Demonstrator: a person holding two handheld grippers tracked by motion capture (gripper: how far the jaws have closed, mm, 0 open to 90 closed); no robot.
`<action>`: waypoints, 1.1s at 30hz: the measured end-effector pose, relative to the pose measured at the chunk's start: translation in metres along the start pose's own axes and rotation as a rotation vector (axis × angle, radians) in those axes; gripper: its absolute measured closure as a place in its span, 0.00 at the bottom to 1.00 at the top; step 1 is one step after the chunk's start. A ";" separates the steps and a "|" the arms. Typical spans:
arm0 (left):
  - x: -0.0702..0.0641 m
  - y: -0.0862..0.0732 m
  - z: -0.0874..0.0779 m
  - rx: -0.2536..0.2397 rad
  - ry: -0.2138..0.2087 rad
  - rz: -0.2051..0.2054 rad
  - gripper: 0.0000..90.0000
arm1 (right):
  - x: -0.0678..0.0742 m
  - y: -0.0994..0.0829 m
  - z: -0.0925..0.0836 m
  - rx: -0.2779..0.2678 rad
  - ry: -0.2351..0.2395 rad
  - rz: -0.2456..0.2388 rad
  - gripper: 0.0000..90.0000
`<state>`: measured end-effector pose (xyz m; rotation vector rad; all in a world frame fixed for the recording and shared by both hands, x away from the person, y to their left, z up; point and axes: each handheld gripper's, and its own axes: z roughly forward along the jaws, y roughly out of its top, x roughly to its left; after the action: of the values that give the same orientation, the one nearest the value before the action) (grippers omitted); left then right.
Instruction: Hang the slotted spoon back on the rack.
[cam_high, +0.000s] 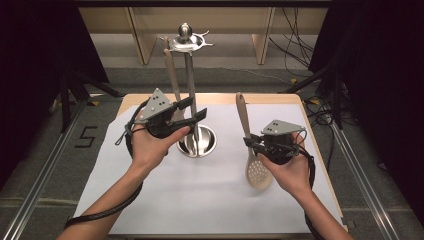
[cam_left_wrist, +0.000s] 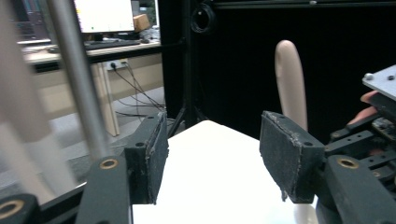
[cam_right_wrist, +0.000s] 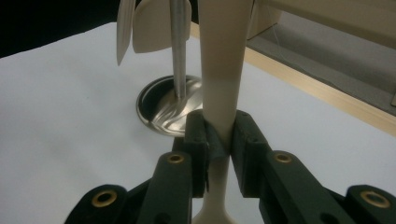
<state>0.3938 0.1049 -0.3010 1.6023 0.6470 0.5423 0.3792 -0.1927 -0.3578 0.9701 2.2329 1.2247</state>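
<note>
A metal utensil stand (cam_high: 190, 75) rises from a round steel base (cam_high: 209, 142) at the middle of the table. A beige utensil (cam_high: 171, 72) hangs from its top ring. My left gripper (cam_high: 194, 110) stands open right beside the pole, with nothing between its pads (cam_left_wrist: 156, 154); the pole (cam_left_wrist: 77, 79) passes just outside its left jaw. My right gripper (cam_high: 251, 143) is shut on the handle of a beige slotted spoon (cam_high: 243, 115), held upright and tilted, head low. In the right gripper view both pads clamp the handle (cam_right_wrist: 222, 70).
White paper (cam_high: 200, 200) covers the wooden table (cam_high: 280, 99). The stand's base (cam_right_wrist: 163, 112) and hanging utensil heads (cam_right_wrist: 149, 28) lie just beyond the held spoon. Dark curtains flank the table; cables and wooden furniture legs stand behind it.
</note>
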 end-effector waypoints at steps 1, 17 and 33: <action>-0.002 0.000 0.002 0.003 -0.004 0.006 0.46 | 0.001 0.001 0.000 0.000 0.003 0.006 0.87; -0.027 -0.001 0.028 -0.008 -0.110 -0.005 0.45 | 0.015 0.015 0.005 -0.061 -0.007 -0.008 0.87; -0.040 -0.005 0.047 -0.006 -0.165 -0.037 0.57 | 0.028 0.022 0.008 -0.071 0.017 -0.002 0.87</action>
<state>0.3962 0.0440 -0.3113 1.6070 0.5492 0.3793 0.3739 -0.1597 -0.3439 0.9331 2.1870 1.3063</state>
